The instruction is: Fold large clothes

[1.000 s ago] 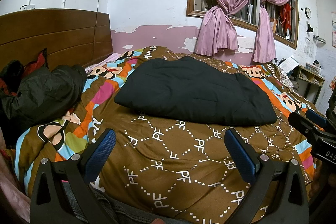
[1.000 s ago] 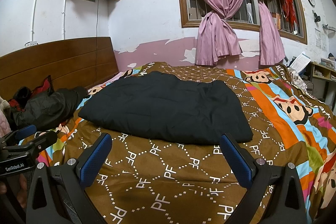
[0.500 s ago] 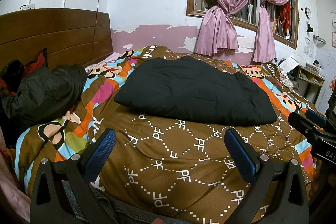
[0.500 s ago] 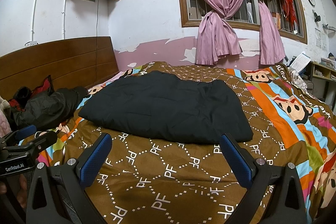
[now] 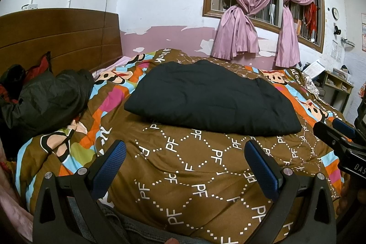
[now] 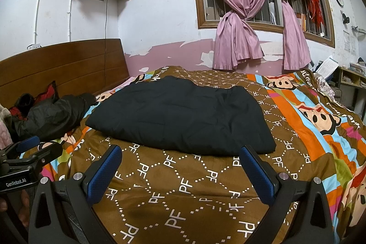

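Observation:
A black padded garment lies folded flat in the middle of the bed; it also shows in the right wrist view. My left gripper is open and empty, held over the brown quilt short of the garment's near edge. My right gripper is open and empty, also just short of that edge. Each gripper shows at the side of the other's view: the right one, the left one.
A dark crumpled jacket lies at the left by the wooden headboard. Pink curtains hang at the window behind the bed. A shelf with papers stands at the right.

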A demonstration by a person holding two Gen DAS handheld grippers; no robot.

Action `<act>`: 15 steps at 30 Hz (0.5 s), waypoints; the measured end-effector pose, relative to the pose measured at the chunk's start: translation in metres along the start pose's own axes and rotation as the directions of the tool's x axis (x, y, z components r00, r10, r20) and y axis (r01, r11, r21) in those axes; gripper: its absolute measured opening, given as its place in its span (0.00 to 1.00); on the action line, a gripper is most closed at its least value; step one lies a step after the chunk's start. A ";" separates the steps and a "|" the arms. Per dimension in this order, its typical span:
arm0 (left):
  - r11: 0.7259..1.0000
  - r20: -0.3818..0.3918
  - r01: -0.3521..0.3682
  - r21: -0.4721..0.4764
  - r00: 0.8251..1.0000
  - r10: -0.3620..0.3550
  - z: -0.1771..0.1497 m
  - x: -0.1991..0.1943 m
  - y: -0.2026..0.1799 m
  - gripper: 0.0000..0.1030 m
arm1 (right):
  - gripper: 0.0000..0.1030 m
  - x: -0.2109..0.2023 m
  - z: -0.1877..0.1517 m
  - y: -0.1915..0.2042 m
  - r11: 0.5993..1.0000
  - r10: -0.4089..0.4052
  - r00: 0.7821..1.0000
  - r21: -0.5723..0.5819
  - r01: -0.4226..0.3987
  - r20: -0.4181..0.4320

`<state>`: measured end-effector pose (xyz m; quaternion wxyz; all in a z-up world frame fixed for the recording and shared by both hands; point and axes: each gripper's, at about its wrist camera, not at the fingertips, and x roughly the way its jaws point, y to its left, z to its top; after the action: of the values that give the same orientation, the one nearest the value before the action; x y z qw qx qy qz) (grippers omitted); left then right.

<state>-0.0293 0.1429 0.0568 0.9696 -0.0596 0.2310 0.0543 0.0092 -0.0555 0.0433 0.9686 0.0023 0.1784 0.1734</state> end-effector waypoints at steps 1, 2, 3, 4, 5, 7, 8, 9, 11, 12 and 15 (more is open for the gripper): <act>1.000 0.000 0.000 0.001 1.000 0.000 -0.002 0.000 0.000 0.98 | 1.00 0.000 0.001 0.000 1.000 0.000 1.000 0.000 0.000 0.000; 1.000 0.000 -0.007 -0.001 1.000 0.007 -0.002 0.000 0.001 0.98 | 1.00 -0.001 0.000 0.000 1.000 -0.001 1.000 -0.001 0.001 0.000; 1.000 0.003 -0.021 -0.005 1.000 0.021 -0.003 -0.001 0.001 0.98 | 1.00 0.000 0.000 0.000 1.000 -0.001 1.000 -0.001 0.001 -0.001; 1.000 0.005 -0.029 -0.006 1.000 0.029 -0.005 0.000 0.002 0.98 | 1.00 0.001 0.001 0.001 1.000 -0.001 1.000 0.001 0.001 0.000; 0.999 0.005 -0.034 -0.008 0.999 0.034 -0.007 -0.001 0.002 0.98 | 1.00 0.001 0.001 0.001 1.000 -0.001 1.000 0.001 0.001 0.000; 1.000 0.005 -0.024 -0.007 1.000 0.024 -0.009 -0.002 0.003 0.98 | 1.00 0.000 0.000 0.001 1.000 -0.001 1.000 0.000 0.001 -0.001; 1.000 0.006 -0.021 -0.004 1.000 0.021 -0.010 -0.002 0.003 0.98 | 1.00 0.000 0.001 0.001 1.000 -0.001 1.000 0.000 0.001 -0.001; 1.000 0.007 -0.022 0.001 1.000 0.022 -0.011 -0.003 0.002 0.98 | 1.00 -0.001 0.000 0.001 1.000 0.000 1.000 -0.001 0.000 -0.001; 1.000 0.007 -0.024 0.008 1.000 0.024 -0.010 -0.003 0.002 0.98 | 1.00 0.001 0.002 0.002 1.000 -0.001 1.000 0.000 0.001 -0.001; 1.000 0.006 -0.024 0.009 1.000 0.024 -0.009 -0.002 0.002 0.98 | 1.00 0.000 0.001 0.002 1.000 -0.001 1.000 0.000 0.001 -0.002; 1.000 0.008 -0.025 0.008 1.000 0.025 -0.010 -0.003 0.001 0.98 | 1.00 -0.001 0.000 0.002 1.000 -0.001 1.000 0.000 0.001 -0.002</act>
<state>-0.0363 0.1427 0.0495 0.9700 -0.0526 0.2280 0.0656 0.0079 -0.0538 0.0433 0.9684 0.0021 0.1795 0.1728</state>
